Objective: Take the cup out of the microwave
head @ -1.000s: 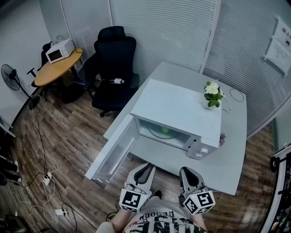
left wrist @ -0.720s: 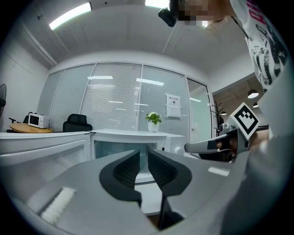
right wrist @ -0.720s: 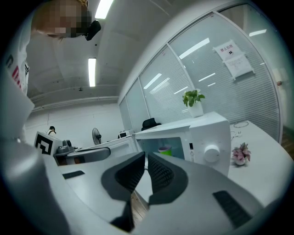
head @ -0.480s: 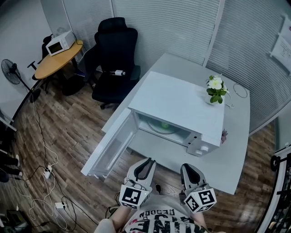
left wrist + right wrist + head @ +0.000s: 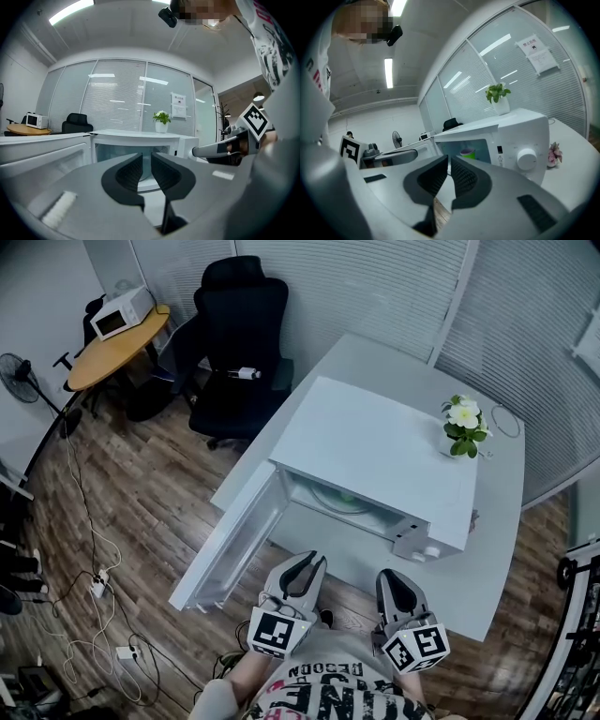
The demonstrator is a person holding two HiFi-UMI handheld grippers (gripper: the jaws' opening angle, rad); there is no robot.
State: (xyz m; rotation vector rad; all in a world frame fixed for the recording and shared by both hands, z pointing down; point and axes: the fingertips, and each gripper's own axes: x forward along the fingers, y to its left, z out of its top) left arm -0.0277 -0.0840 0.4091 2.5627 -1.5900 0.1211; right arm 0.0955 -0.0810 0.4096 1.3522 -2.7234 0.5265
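Note:
A white microwave (image 5: 375, 460) stands on the pale table (image 5: 487, 549) with its door (image 5: 234, 540) swung wide to the left. Inside sits a green cup (image 5: 467, 153) with a purple rim, a green spot (image 5: 342, 495) from above. The left gripper's own jaws hide it in the left gripper view. My left gripper (image 5: 302, 570) hangs just in front of the open cavity (image 5: 112, 154), a narrow gap between its pads and nothing in it. My right gripper (image 5: 394, 585) is level with it below the control panel, fingertips almost touching, empty.
A potted white flower (image 5: 464, 427) stands on the microwave's far right corner. A black office chair (image 5: 242, 343) is behind the table. At far left are a round wooden table (image 5: 112, 352) with a second microwave (image 5: 117, 313), a fan (image 5: 23, 371) and floor cables (image 5: 94, 615).
Both grippers have edged forward toward the microwave's front. The jaws look the same, and the door and cup have not moved.

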